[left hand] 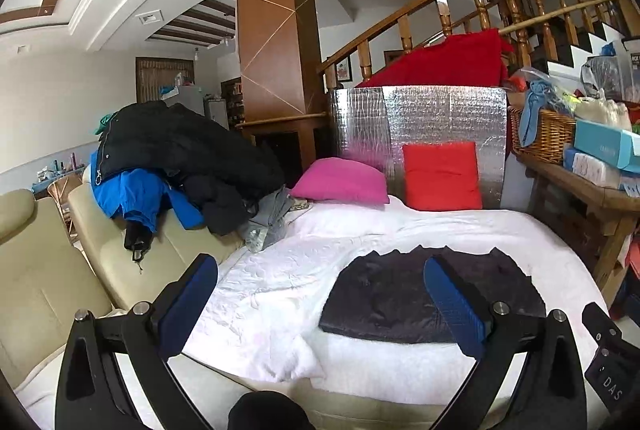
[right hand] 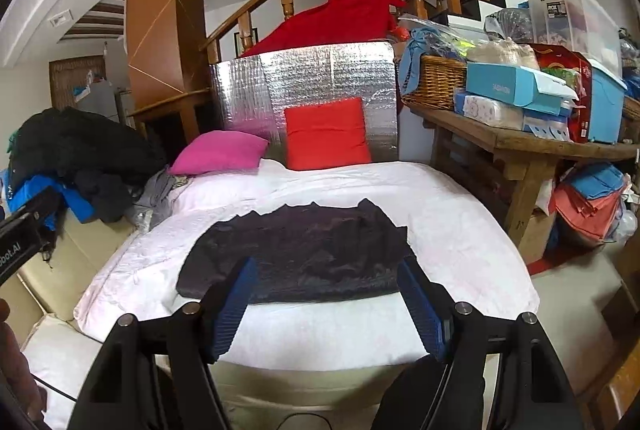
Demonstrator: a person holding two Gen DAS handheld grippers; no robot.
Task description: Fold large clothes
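One folded dark garment [right hand: 298,256], two cushions, two hand-held grippers open

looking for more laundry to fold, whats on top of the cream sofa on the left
A heap of clothes sits on the sofa: a black coat over a blue garment, grey fabric at its edge. Anything deeper in the heap is covered.

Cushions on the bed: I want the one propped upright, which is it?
The red cushion, standing against the silver foil panel; the pink cushion lies flat on the white cover.

garment [right hand: 296,254] on bed [right hand: 460,230], cushions [right hand: 326,134] behind (clothes pile [right hand: 80,158] left)
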